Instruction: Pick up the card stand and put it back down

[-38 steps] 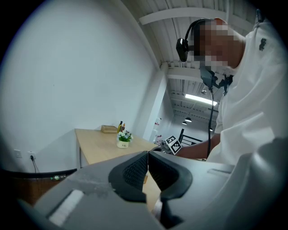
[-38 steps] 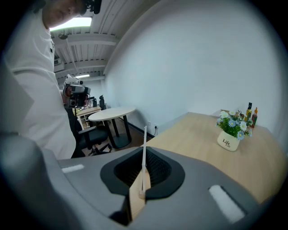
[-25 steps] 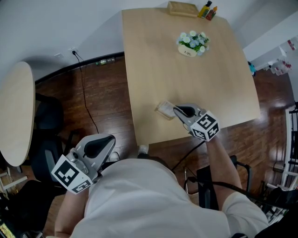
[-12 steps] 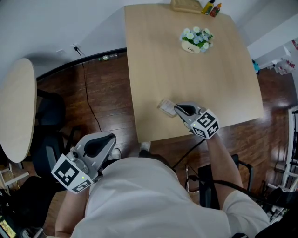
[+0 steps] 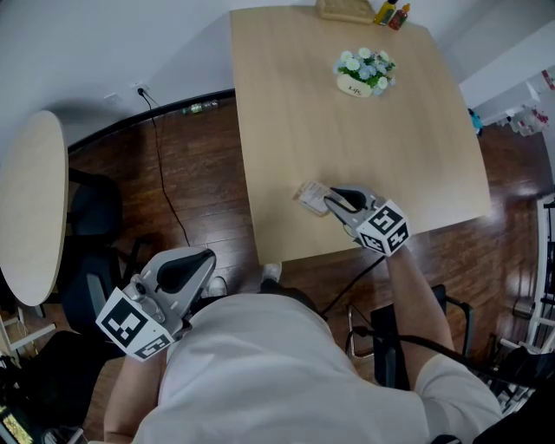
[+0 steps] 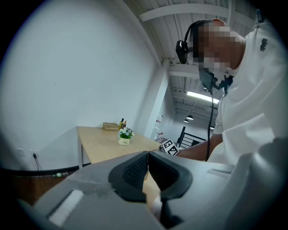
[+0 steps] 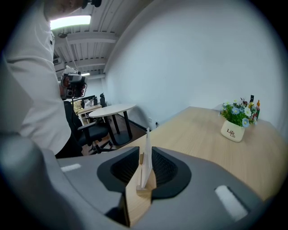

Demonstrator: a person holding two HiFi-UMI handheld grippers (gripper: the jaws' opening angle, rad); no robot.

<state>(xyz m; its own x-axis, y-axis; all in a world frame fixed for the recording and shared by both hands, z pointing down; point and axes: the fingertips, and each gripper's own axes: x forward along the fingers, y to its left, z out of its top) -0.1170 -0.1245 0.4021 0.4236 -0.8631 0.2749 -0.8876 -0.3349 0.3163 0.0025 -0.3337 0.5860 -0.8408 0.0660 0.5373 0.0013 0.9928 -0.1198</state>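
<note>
Card stand: The card stand (image 5: 310,198) is on the counter (image 5: 347,130), close to its near edge and toward the left side. In the right gripper view I see it as a thin, pale, upright sheet set in a small wooden foot.
How it will handle: I judge it to be light and stiff. The sheet looks smooth, so it may slip between the pads. It is also tall on a narrow foot, so a small push from the side could tip it. It seems a little fragile at the slot where the sheet meets the foot.
Where to take hold: I would grip across the two flat faces, low on the sheet just above the foot, and with gentle pressure only.
Right tool: The right tool (image 5: 330,202) has one jaw on each side of the sheet and the jaws are opening. I see a gap on the left side, so the pads do not seem to press on the sheet.
Left tool: The left tool (image 6: 148,168) has its jaws closed together with nothing between them. It is held low at the left, off the counter and well apart from the stand.
Farther out: A flower pot (image 5: 360,74) stands far on the counter, with a tray (image 5: 341,12) and bottles (image 5: 389,17) at the far edge. A round table (image 5: 30,217) is at the far left.
</note>
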